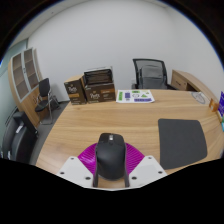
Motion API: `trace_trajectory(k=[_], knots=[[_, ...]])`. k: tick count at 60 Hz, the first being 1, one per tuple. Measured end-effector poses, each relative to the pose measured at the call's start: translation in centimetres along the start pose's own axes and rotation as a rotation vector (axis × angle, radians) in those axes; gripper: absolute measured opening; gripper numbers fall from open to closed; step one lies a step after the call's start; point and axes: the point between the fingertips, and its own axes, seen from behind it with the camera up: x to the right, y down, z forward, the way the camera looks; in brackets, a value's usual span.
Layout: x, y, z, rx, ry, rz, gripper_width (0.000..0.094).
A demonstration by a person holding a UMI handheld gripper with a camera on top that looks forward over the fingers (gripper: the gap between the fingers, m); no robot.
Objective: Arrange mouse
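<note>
A black computer mouse sits between my gripper's two fingers. The magenta pads press on both of its sides, and it looks held a little above the wooden desk. A dark grey mouse mat lies flat on the desk to the right of the fingers, apart from the mouse.
A white and green leaflet lies at the desk's far edge. Beyond the desk stand a black office chair, cardboard boxes and a second chair by a cabinet on the left. Another desk stands at the right.
</note>
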Motion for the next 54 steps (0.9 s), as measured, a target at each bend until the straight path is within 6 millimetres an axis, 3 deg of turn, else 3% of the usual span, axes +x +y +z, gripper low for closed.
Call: trace_trajectory(k=[7, 13, 17, 22, 29, 38, 46, 54], knots=[[3.3, -5.3, -3.0, 0.072, 0.009, 0.015, 0.0349], [8.0, -9.7, -5.4, 0.129, 0.058, -0.007, 0.0348], [12.0, -11.6, -6.5, 0.157, 0.113, -0.027, 0.0347], [16.6, -12.4, -7.1, 0.163, 0.165, -0.029, 0.0347], [23.0, -10.9, -6.5, 0.14, 0.233, -0.016, 0.0346], [27.8, -5.8, -3.8, 0.069, 0.25, 0.042, 0.0346], [28.7, -1.2, -0.9, 0.011, 0.232, 0.056, 0.0345], [29.0, 0.4, -0.2, 0.007, 0.225, 0.028, 0.0346]])
